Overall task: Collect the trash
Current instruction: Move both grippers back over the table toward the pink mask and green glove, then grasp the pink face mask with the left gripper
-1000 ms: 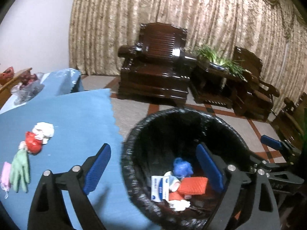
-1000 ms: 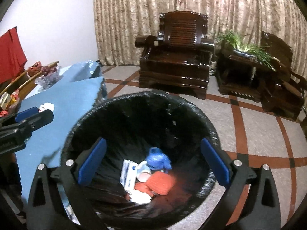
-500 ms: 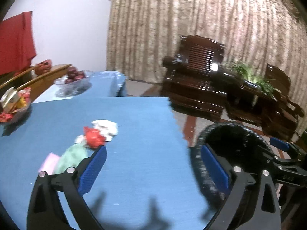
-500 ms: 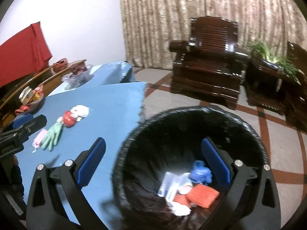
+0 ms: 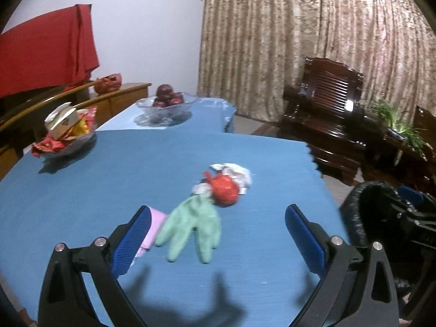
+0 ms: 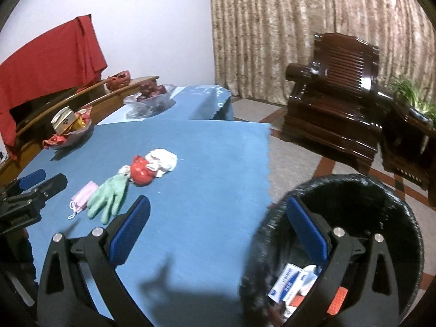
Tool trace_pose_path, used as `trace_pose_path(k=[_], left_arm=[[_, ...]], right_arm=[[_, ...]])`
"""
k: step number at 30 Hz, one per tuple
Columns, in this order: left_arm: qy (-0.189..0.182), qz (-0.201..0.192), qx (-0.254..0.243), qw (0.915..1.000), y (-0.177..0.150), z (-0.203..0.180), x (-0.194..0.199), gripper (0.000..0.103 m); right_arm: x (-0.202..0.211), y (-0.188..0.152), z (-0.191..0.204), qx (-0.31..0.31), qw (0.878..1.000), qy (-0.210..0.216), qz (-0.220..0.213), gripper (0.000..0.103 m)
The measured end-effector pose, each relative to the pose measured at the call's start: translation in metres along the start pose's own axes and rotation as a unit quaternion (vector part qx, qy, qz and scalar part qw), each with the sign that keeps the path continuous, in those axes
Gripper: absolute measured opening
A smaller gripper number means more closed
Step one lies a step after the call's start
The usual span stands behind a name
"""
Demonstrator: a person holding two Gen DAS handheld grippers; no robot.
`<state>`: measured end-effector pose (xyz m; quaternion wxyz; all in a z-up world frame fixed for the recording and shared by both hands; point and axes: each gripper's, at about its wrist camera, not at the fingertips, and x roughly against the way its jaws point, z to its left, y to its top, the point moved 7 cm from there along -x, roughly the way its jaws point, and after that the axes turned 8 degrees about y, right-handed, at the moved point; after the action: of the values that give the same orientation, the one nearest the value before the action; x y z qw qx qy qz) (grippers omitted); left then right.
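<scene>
On the blue tablecloth [image 5: 109, 190] lie a green glove [image 5: 193, 223], a pink face mask [image 5: 152, 229], a red crumpled wrapper [image 5: 224, 190] and a white crumpled tissue [image 5: 235, 173]. My left gripper [image 5: 218, 239] is open and empty, hovering just in front of the glove. My right gripper [image 6: 218, 231] is open and empty, over the table edge beside the black-lined trash bin [image 6: 354, 196], which holds a white-blue box [image 6: 286, 282] and other trash. The glove [image 6: 109, 196], mask [image 6: 83, 197], wrapper [image 6: 140, 173] and tissue [image 6: 163, 158] also show in the right wrist view.
A glass bowl of snack packets [image 5: 66, 133] and a glass bowl of red fruit [image 5: 166, 102] stand at the table's far side. A dark wooden armchair [image 6: 332, 92] and a side table with a plant [image 5: 395, 128] stand on the tiled floor beyond.
Both grippers swung left from over the trash bin toward the table. The left one now faces the glove and trash pile; the bin has slid to the right edge of its view.
</scene>
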<state>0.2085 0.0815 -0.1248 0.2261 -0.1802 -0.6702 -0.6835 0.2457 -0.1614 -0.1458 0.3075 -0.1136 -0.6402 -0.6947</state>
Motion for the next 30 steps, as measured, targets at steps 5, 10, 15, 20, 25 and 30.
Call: trace_pose_path(k=[5, 10, 15, 20, 25, 30], left_arm=[[0.019, 0.008, 0.004, 0.9998, -0.008, 0.029, -0.016, 0.096], [0.041, 0.021, 0.006, 0.9989, -0.019, 0.061, -0.038, 0.096], [0.052, 0.033, 0.010, 0.9980, -0.028, 0.085, -0.057, 0.094], [0.057, 0.049, 0.015, 0.9971, -0.036, 0.103, -0.077, 0.091], [0.052, 0.072, 0.017, 0.9959, -0.048, 0.113, -0.098, 0.086], [0.037, 0.106, 0.016, 0.9936, -0.062, 0.117, -0.117, 0.074]], right_arm=[[-0.026, 0.000, 0.024, 0.010, 1.000, 0.012, 0.007, 0.097], [-0.050, -0.003, 0.043, 0.013, 1.000, 0.013, 0.012, 0.097], [-0.071, -0.007, 0.058, 0.012, 1.000, 0.019, 0.018, 0.097], [-0.090, -0.007, 0.071, 0.017, 0.999, 0.023, 0.024, 0.097], [-0.106, -0.011, 0.082, 0.022, 0.999, 0.029, 0.035, 0.097], [-0.119, -0.016, 0.092, 0.030, 0.998, 0.034, 0.048, 0.097]])
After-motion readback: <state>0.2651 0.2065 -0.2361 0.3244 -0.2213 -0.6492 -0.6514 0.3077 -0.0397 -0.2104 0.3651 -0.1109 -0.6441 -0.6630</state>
